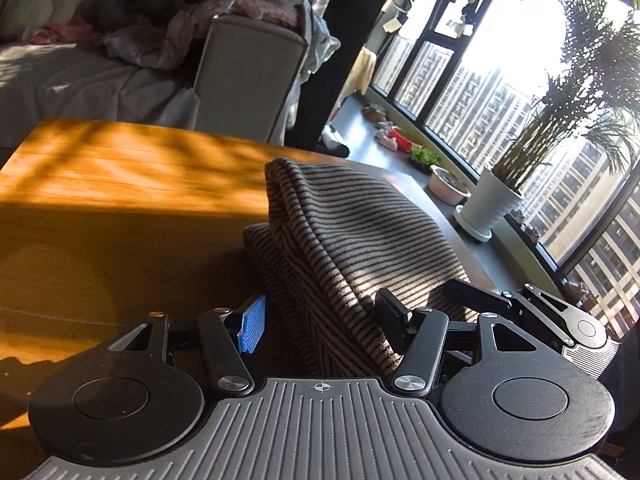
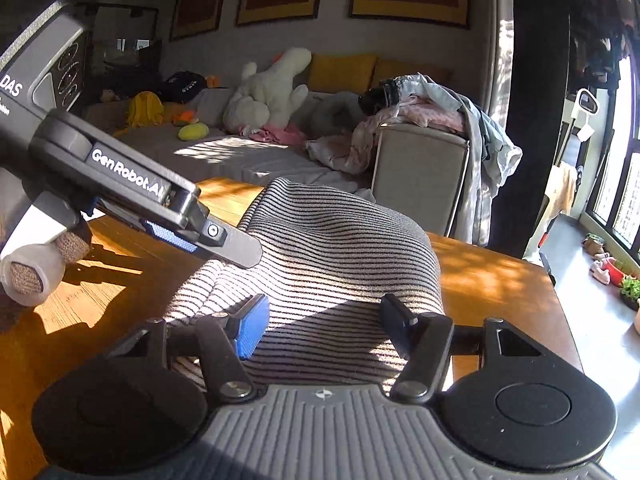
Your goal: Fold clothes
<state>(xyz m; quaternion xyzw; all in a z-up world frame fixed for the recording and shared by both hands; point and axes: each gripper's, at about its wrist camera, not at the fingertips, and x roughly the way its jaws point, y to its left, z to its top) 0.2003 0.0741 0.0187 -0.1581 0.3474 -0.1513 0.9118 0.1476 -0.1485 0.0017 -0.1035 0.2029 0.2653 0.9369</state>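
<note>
Behind striped cloth, table's far corner.

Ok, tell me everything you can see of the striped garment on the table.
The striped garment is a soft knit in beige with thin dark stripes, partly folded into a humped bundle with several layers stacked at its near edge. It lies on the wooden table, half in sun, half in shadow. The left tool and the right tool each straddle it with jaws apart, the pads not pressing on it. In the right wrist view, one finger of the left tool lies against its left side.
</note>
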